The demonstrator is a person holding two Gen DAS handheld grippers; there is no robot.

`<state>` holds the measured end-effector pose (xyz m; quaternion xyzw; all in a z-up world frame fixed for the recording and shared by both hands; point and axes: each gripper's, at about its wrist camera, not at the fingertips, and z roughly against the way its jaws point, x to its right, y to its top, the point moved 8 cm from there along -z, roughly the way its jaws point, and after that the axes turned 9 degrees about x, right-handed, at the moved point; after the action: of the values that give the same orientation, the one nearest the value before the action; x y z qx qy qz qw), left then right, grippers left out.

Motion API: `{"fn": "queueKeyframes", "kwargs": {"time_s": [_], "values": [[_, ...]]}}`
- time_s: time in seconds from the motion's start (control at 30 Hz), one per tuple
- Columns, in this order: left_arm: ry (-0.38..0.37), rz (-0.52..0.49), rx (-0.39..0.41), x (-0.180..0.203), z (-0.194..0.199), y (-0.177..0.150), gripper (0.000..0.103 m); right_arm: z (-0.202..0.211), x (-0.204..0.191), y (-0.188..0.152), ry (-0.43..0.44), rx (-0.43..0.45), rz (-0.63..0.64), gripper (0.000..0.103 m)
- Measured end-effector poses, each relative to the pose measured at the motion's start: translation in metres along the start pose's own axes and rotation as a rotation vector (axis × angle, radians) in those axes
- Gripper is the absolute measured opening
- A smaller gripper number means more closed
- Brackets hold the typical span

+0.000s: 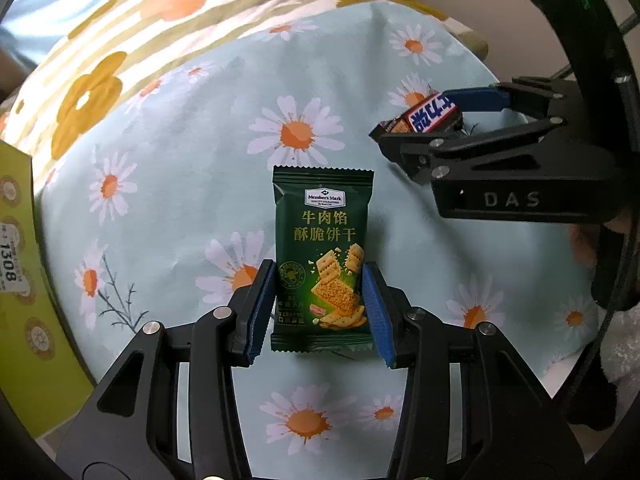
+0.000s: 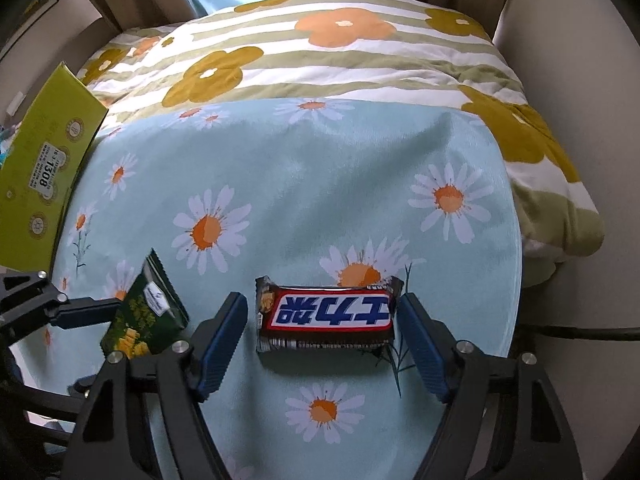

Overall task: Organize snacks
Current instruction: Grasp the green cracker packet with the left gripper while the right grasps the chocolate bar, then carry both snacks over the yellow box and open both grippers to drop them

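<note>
A dark green cracker packet (image 1: 322,240) sits face up between the blue pads of my left gripper (image 1: 318,270), which is shut on its lower sides. In the right wrist view the same packet (image 2: 148,312) appears tilted at the left, with one left finger (image 2: 88,316) showing beside it. A brown, red and blue chocolate bar (image 2: 326,314) lies crosswise on the daisy cloth (image 2: 320,160) between the fingers of my right gripper (image 2: 322,300). That gripper is open, with a gap at the bar's left end. The left wrist view shows the bar (image 1: 430,116) inside the right gripper (image 1: 412,116).
A yellow-green cardboard box (image 2: 44,168) with a white label stands at the cloth's left edge, also visible as a box (image 1: 16,280) in the left wrist view. A striped quilt with orange flowers (image 2: 320,60) is bunched behind the cloth. A dark cable (image 2: 580,332) runs along the right.
</note>
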<state>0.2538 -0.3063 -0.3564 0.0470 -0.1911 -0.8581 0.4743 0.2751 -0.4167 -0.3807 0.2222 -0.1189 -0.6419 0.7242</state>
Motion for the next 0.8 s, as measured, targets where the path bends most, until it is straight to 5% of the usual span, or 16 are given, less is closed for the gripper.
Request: {"fn": "queueKeyframes", "kwargs": {"time_s": [0.37, 0.8], "values": [[-0.005, 0.043, 0.054, -0.012, 0.02, 0.002, 0.04, 0.003, -0.004, -0.007, -0.065, 0.016, 0.069, 0.052], [0.012, 0.121, 0.235, -0.042, 0.104, 0.023, 0.04, 0.075, -0.044, 0.031, -0.039, 0.145, 0.098, 0.051]]}}
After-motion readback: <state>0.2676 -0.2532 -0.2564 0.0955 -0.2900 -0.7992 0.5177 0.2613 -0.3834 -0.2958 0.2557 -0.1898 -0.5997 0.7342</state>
